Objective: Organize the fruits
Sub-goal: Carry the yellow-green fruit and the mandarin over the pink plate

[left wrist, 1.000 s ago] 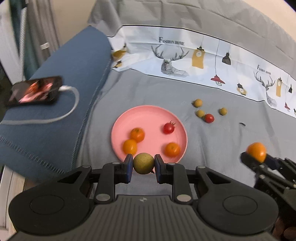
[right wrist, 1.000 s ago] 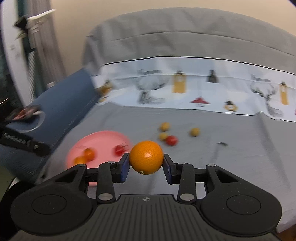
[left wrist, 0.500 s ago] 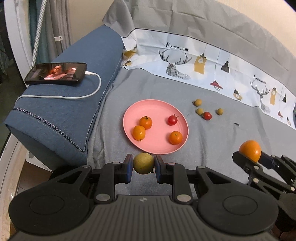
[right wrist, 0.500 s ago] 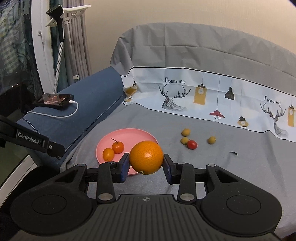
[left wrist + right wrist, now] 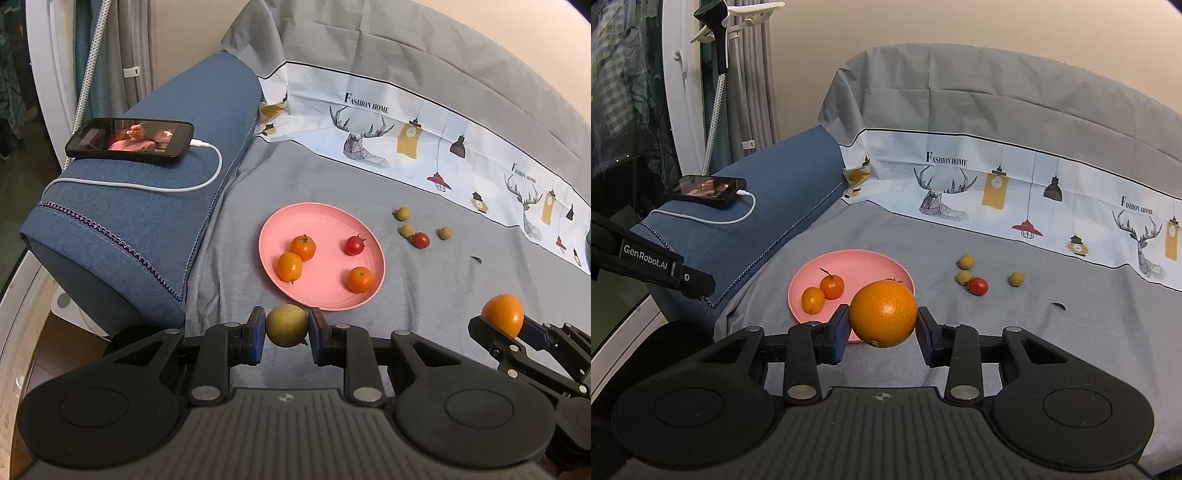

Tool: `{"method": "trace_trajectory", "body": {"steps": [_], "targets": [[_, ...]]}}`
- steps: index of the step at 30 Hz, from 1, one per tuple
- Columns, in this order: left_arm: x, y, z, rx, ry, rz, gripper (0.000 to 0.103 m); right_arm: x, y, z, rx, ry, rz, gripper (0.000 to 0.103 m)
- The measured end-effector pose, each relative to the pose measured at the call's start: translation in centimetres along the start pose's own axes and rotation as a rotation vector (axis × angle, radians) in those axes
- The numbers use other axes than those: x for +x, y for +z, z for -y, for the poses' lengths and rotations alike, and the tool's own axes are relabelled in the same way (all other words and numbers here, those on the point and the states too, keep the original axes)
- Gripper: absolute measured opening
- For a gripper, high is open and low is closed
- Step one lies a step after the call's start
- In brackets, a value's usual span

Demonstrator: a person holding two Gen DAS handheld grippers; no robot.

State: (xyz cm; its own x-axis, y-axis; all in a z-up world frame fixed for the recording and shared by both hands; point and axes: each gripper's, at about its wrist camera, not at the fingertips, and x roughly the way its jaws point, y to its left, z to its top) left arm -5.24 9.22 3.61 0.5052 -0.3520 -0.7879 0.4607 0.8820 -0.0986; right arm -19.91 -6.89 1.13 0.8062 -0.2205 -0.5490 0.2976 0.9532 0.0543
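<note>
While the left gripper [image 5: 286, 326] pinches a small yellow-green fruit [image 5: 286, 325] between its pads, it hangs just short of the near rim of the pink plate [image 5: 325, 225], which lies on the grey sofa cover [image 5: 314, 177]. Three small orange fruits sit on the plate: two touching at its left [image 5: 303, 247] [image 5: 290, 266] and one near its front right [image 5: 360, 279], with a cherry tomato [image 5: 354, 245] between them toward the back. The right gripper [image 5: 882, 325] is clamped on a large orange [image 5: 882, 318], held above the cover to the right of the plate. Beyond the plate on the cover lie three little yellowish fruits [image 5: 403, 213] [image 5: 406, 231] [image 5: 445, 233] and a second cherry tomato [image 5: 420, 239], which seems to touch one of them, though the view is too small to be sure. A phone [image 5: 129, 139] with its screen lit rests on the blue armrest [image 5: 147, 221], a white cable [image 5: 207, 177] plugged in.
</note>
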Motion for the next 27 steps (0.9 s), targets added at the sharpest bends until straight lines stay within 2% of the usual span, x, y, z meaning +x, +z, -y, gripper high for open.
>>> {"method": "trace_trajectory", "body": {"steps": [15,27], "targets": [[1.9,0.7,-1.2,-0.033,0.023,-0.02,0.027,1.6,-0.5,0.3,0.012,-0.002,-0.045,0.04],[4.9,2.4,-1.4,-0.04,0.024,-0.051,0.027,4.8,-0.2,0.4,0.013,-0.004,-0.095,0.04]]}}
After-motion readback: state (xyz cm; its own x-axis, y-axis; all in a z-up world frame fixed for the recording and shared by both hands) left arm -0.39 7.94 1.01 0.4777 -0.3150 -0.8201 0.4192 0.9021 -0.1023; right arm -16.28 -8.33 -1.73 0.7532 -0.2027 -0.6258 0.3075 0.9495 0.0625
